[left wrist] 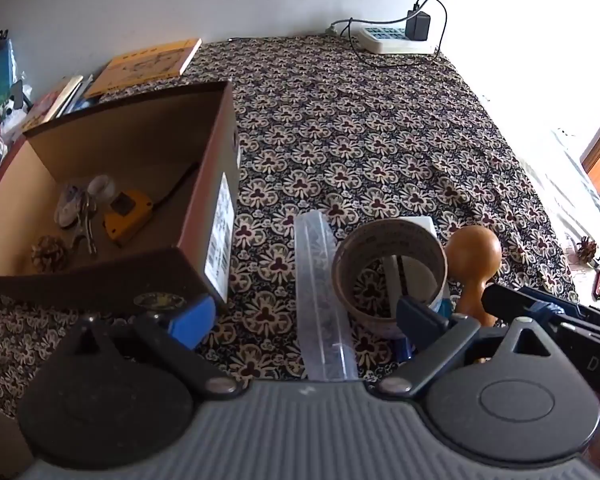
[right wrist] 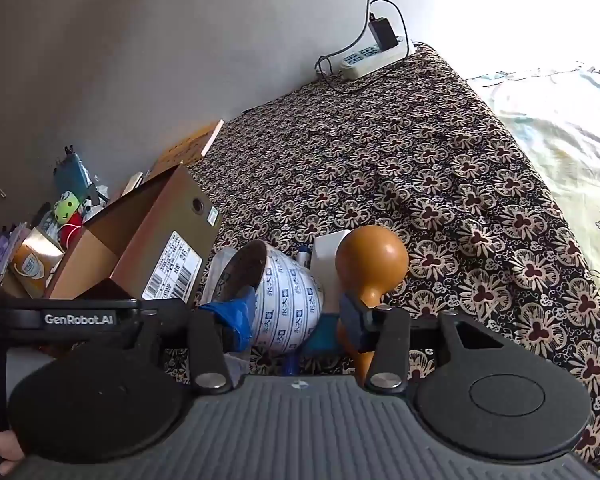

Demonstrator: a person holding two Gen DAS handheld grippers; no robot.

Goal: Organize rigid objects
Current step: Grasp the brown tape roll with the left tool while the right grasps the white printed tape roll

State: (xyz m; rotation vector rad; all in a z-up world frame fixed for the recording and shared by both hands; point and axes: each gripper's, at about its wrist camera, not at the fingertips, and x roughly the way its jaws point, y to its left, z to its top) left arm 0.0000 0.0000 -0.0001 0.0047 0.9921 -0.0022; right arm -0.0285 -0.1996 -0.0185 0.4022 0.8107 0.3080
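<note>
A tape roll (left wrist: 380,240) printed white and blue leans tilted on the patterned cloth, next to a wooden gourd (left wrist: 474,248). My left gripper (left wrist: 306,318) is wide open over a clear plastic strip (left wrist: 320,280), and its right pad overlaps the roll's near rim. In the right wrist view the roll (right wrist: 292,300) shows between the pads of my right gripper (right wrist: 296,316), which I do not see pressing on it. The gourd (right wrist: 372,256) stands just behind the right pad. The brown cardboard box (left wrist: 216,148) on the left holds a pine cone (left wrist: 49,254), keys and a yellow tape measure (left wrist: 126,216).
A white box (left wrist: 424,224) sits behind the roll. A power strip (left wrist: 388,38) with cables lies at the far edge, books (left wrist: 148,66) are behind the cardboard box, and toys (right wrist: 66,210) are piled at the left. Another pine cone (left wrist: 586,250) lies on the bedsheet to the right.
</note>
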